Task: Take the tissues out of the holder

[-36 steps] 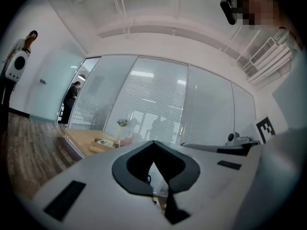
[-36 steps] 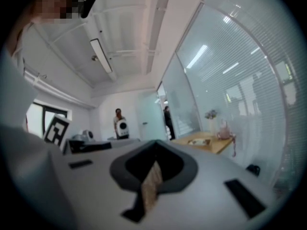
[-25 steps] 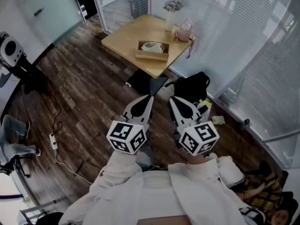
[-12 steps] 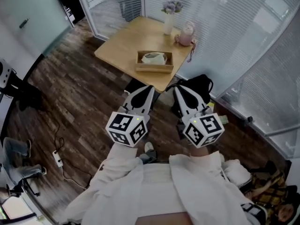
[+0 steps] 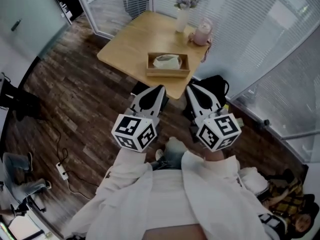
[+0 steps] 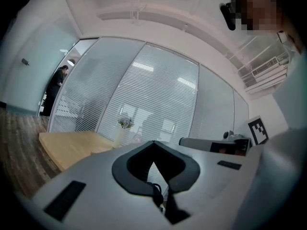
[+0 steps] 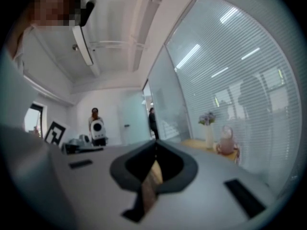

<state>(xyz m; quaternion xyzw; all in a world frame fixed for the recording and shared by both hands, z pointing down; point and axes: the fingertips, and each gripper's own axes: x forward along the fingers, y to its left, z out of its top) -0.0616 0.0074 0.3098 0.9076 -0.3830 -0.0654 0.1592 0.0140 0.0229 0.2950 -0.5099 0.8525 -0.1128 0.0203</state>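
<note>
Fingers (image 5: 153,97): left gripper (image 5: 161,88), right gripper (image 5: 190,86) were pressed together, empty.
Holder (image 5: 168,74): rectangular wood, upper centre, held crumpled tissues (image 5: 167,61).

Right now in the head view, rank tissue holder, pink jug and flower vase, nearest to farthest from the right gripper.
1. Tissue holder, near edge of table, ahead of right gripper.
2. Pink jug, right corner.
3. Flower vase, far edge.

The desk (image 5: 125,49) is bare wood on its left half, open for a reach to the holder (image 5: 168,74) from the front or left. Behind the holder, a vase (image 5: 181,19) and a pink jug (image 5: 202,34) crowd the far corner. The blind-covered glass wall (image 5: 260,44) closes the right side. A black bag (image 5: 217,86) sits on the floor by the near corner.
</note>
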